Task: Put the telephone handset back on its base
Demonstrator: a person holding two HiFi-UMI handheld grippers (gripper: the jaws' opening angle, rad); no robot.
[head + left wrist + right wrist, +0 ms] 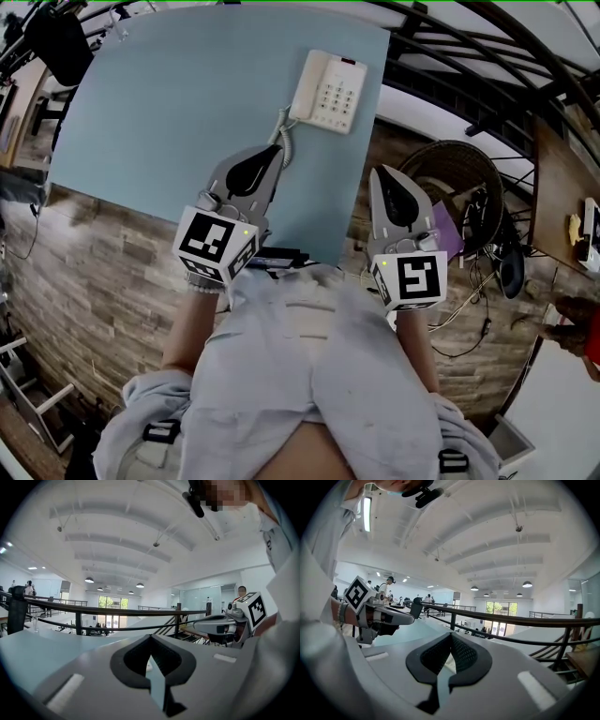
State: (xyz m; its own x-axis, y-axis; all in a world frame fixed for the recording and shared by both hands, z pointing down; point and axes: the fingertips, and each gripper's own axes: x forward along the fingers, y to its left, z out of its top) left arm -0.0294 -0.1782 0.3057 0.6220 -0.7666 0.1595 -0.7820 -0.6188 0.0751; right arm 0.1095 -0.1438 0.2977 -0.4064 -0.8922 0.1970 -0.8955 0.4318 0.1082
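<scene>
On the pale blue table (159,112) in the head view, the cream plastic telephone handset (307,84) seems seated on its keypad base (337,94), but its coiled cord (284,131) beside the left gripper (277,152) could snag; the left gripper view shows it pressed together and empty, the right gripper view shows the right gripper (450,638) likewise.

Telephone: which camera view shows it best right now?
The head view. It shows the whole telephone from above on the blue table, keypad and coiled cord included. The left and right gripper views look out over the table at railing and ceiling; neither shows the telephone clearly.
</scene>
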